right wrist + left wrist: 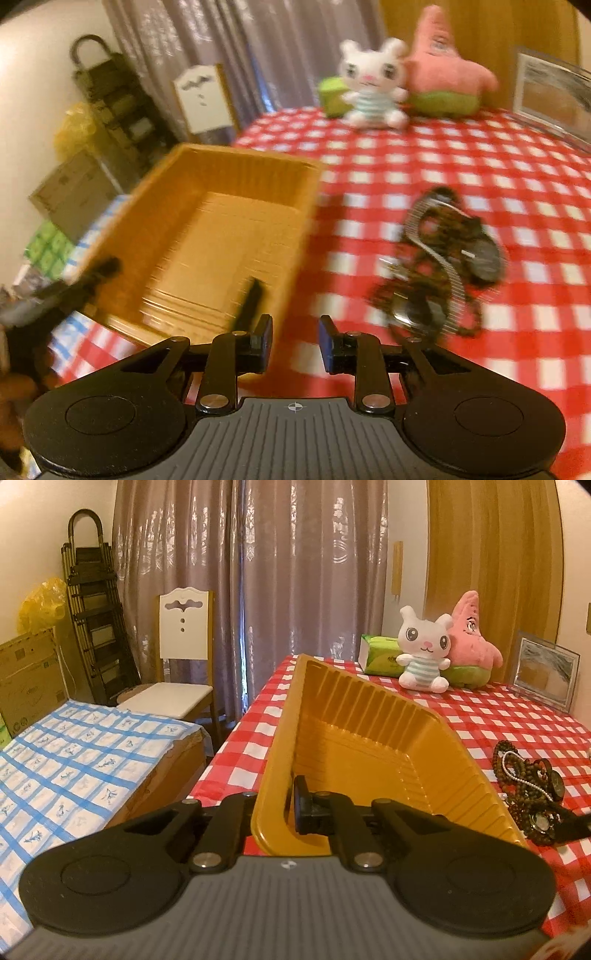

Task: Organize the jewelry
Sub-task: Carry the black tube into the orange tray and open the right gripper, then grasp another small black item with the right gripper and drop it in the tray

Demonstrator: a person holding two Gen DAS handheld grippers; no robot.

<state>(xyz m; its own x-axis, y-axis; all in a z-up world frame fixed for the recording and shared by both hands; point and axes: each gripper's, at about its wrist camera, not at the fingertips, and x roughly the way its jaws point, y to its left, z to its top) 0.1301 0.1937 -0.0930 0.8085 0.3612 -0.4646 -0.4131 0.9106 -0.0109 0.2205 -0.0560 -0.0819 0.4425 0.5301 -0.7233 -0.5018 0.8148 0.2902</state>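
The near wall of the yellow tray (369,716) was clamped by the left gripper (275,808). The right gripper (295,343) was held parted and empty above the checked desk (480,166). The jewelry pile (439,262) was seen just right of the tray; plush toys (424,650) beyond.

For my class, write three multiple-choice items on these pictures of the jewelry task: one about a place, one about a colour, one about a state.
1. The jewelry pile lies:
A. in the tray
B. on the tablecloth, outside the tray
C. on the chair

2. The tray is:
A. yellow-orange
B. blue
C. white

3. The left gripper is:
A. open in the air
B. lying on the bed
C. shut on the tray's rim

Answers: 1 B, the beads and watches rest on the checked tablecloth; 2 A, both views show that colour; 3 C, its fingers pinch the tray wall.
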